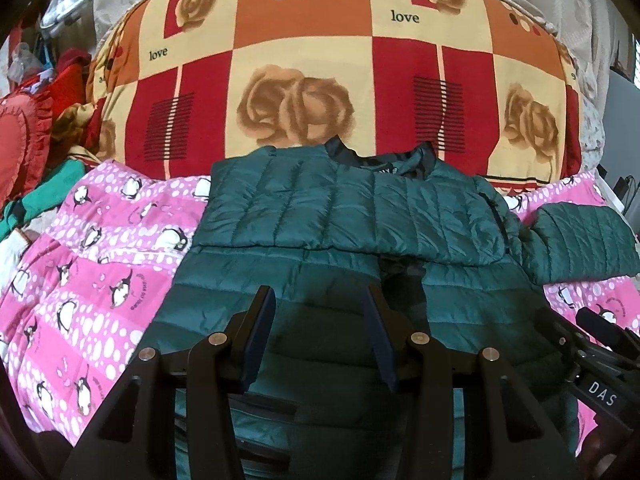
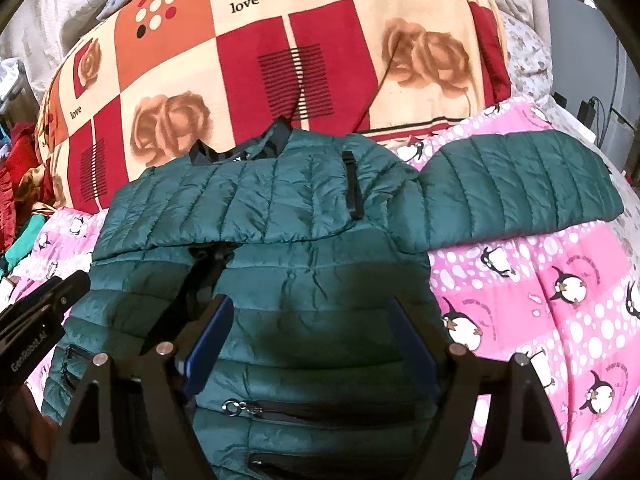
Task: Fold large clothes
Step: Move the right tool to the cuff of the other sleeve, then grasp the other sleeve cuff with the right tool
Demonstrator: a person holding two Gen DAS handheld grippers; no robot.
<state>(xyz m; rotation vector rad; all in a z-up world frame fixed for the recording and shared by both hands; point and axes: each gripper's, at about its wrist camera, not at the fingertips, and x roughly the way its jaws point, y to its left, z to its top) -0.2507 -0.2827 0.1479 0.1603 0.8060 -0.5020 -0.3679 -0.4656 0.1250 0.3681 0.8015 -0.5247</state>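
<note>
A dark green quilted puffer jacket [image 1: 340, 216] lies flat on a pink penguin-print bedsheet [image 1: 88, 264], collar toward a big pillow. One sleeve is folded across the chest; the other sleeve [image 2: 520, 184] sticks out to the right. My left gripper [image 1: 320, 300] is open and empty, hovering over the jacket's lower body. My right gripper [image 2: 312, 312] is open and empty above the jacket [image 2: 260, 216] near its zip pocket [image 2: 312, 408]. The right gripper's body also shows at the left wrist view's lower right edge [image 1: 600, 360].
A large red, orange and cream rose-patterned pillow [image 1: 320, 80] lies behind the jacket. Red cushions and mixed clothes [image 1: 36, 128] pile at the left. The pink sheet [image 2: 540, 300] extends to the right. Cables and grey furniture [image 2: 592, 112] stand at the far right.
</note>
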